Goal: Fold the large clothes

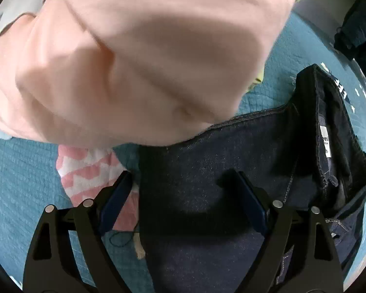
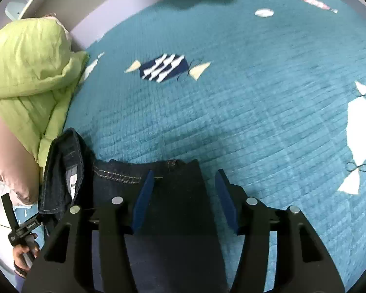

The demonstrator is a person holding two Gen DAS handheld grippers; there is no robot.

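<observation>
Two grippers open over my folded dark jeans (image 2: pixel 158 195) on the teal quilt (image 2: pixel 231 122): right gripper (image 2: pixel 183 185) straddles the right edge, left gripper (image 1: pixel 183 185) the left; waistband far.

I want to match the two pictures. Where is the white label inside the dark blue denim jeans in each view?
Left wrist view: white label, right side, inside the upturned waistband.
Right wrist view: label, lower left, beside the left finger.
Shared landmark: teal quilted bedspread.
</observation>
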